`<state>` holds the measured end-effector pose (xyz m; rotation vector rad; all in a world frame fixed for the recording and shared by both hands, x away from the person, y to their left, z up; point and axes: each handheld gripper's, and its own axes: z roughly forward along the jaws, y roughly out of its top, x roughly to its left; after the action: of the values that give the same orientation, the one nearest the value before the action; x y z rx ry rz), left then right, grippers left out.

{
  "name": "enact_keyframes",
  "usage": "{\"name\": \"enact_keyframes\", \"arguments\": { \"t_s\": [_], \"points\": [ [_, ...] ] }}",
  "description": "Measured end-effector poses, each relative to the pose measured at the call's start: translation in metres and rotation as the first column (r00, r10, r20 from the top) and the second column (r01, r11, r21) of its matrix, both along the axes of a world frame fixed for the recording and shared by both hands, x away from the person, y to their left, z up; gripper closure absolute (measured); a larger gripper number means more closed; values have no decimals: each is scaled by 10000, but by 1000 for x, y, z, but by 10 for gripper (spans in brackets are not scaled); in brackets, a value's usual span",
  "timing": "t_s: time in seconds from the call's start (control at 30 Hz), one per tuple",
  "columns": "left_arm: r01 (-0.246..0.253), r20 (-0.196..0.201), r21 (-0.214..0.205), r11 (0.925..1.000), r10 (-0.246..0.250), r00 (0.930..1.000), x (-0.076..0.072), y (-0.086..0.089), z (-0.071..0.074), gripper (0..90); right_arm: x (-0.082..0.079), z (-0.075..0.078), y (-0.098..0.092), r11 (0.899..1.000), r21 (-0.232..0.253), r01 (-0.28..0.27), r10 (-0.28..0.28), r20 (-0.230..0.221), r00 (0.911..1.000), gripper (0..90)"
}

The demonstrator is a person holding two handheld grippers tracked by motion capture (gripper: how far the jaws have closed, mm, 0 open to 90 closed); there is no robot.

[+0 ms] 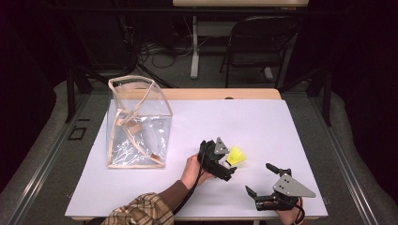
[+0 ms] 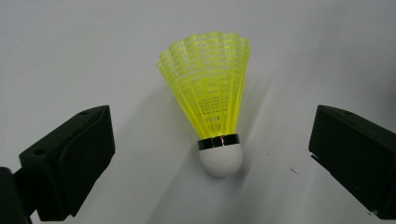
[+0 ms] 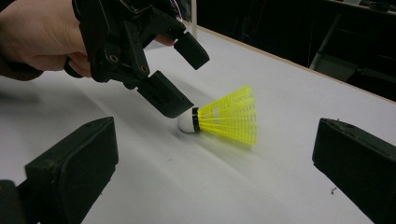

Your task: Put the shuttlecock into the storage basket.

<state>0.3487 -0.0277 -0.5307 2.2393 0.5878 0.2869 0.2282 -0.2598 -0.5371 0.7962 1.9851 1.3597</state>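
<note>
A: White table sheet [image 1: 263,126], dark room behind. Yellow plastic shuttlecock with a white cork tip [image 1: 236,155] lies on its side mid-table, skirt pointing away from the left gripper [image 1: 224,165].

B: Jaw state?

A: Left gripper jaws spread wide, straddling the cork end [image 2: 220,158], not touching in its own view. Right gripper [image 1: 261,178] also spread, empty, parked near the front edge.

B: Grip advice?

A: I'd close on the cork or the dark band, not the skirt; the mesh would probably flex and slip.

B: Clearance?

A: Plenty of bare sheet around. Clear plastic bag with tan trim [image 1: 137,123] stands open-topped, well apart to the left, near that edge.
</note>
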Motion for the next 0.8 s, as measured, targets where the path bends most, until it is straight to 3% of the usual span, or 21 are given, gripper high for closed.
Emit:
{"name": "enact_keyframes", "arguments": {
  "t_s": [0.2, 0.43, 0.53, 0.8],
  "points": [
    [-71, -12, 64, 10000, 71, 10000, 1, -4, -3, 27, 0, 0, 0, 10000, 19, 4, -4, -30, 10000, 0],
    [-18, -90, 211, 9998, 20, 10000, -1, -9, -6, 157, 0, 0, 0, 10000, 8, 7, -7, 0, 10000, 0],
    [-117, -75, 270, 9996, 120, 9999, -2, -10, -7, 171, 0, 0, 0, 10000, -10, -9, 9, -10, 10000, 0],
    [-344, -297, 336, 9988, 354, 9989, -5, -13, -14, 323, 0, 0, 1, 10000, 0, -35, 35, -12, 10000, 0]
  ]
}}
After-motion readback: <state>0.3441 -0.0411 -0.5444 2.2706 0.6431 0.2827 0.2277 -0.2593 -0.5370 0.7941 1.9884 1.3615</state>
